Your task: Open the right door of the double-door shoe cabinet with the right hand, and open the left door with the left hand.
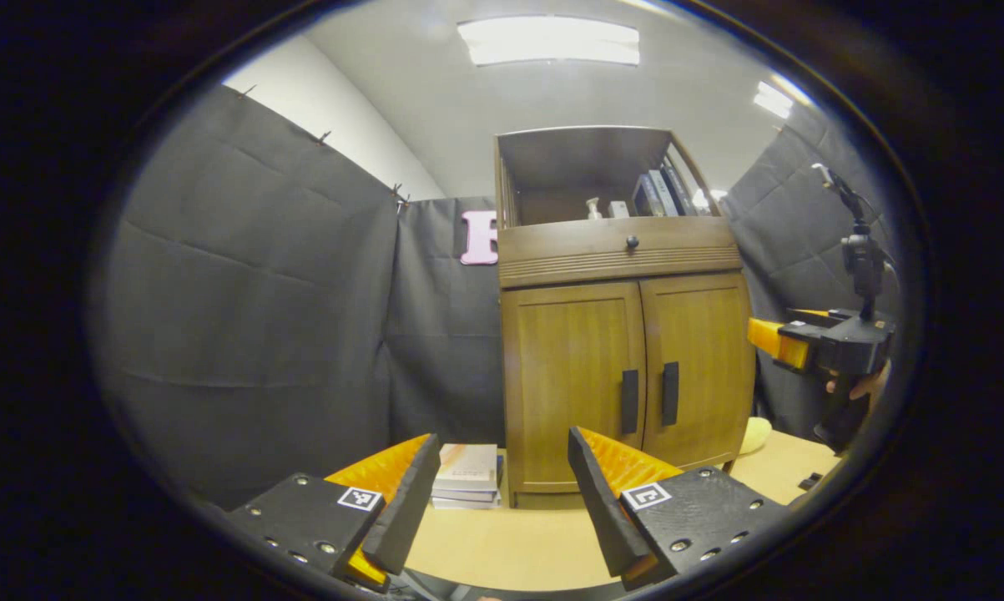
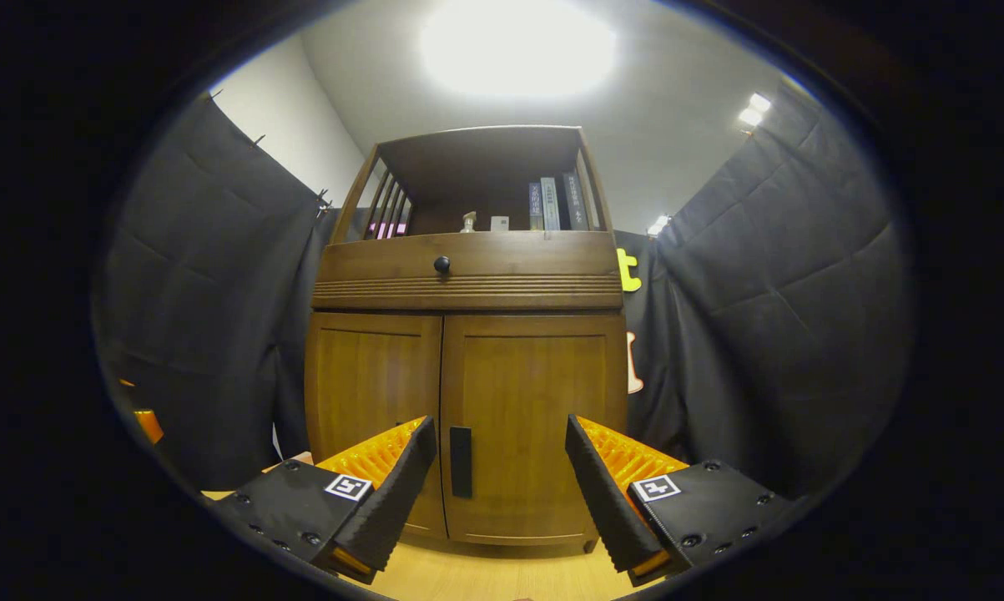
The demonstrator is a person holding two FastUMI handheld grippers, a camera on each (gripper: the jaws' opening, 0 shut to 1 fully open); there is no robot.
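Both doors of the shoe cabinet (image 2: 466, 426) on the tabletop (image 1: 502, 547) are shut, both tongs — right (image 2: 498, 472), left (image 1: 502, 476) — gape empty short of it; risk — right door handle (image 2: 461, 462) sits beside its twin, so the right tongs could clip the wrong door.

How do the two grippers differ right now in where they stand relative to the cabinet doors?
The right gripper sits close in, its open fingers either side of the right door's handle; the left gripper hangs farther back, with both handles beyond its fingers. The right gripper faces the right door squarely; the left gripper sees the left door from an angle. Both are open, touching nothing; both doors are shut.
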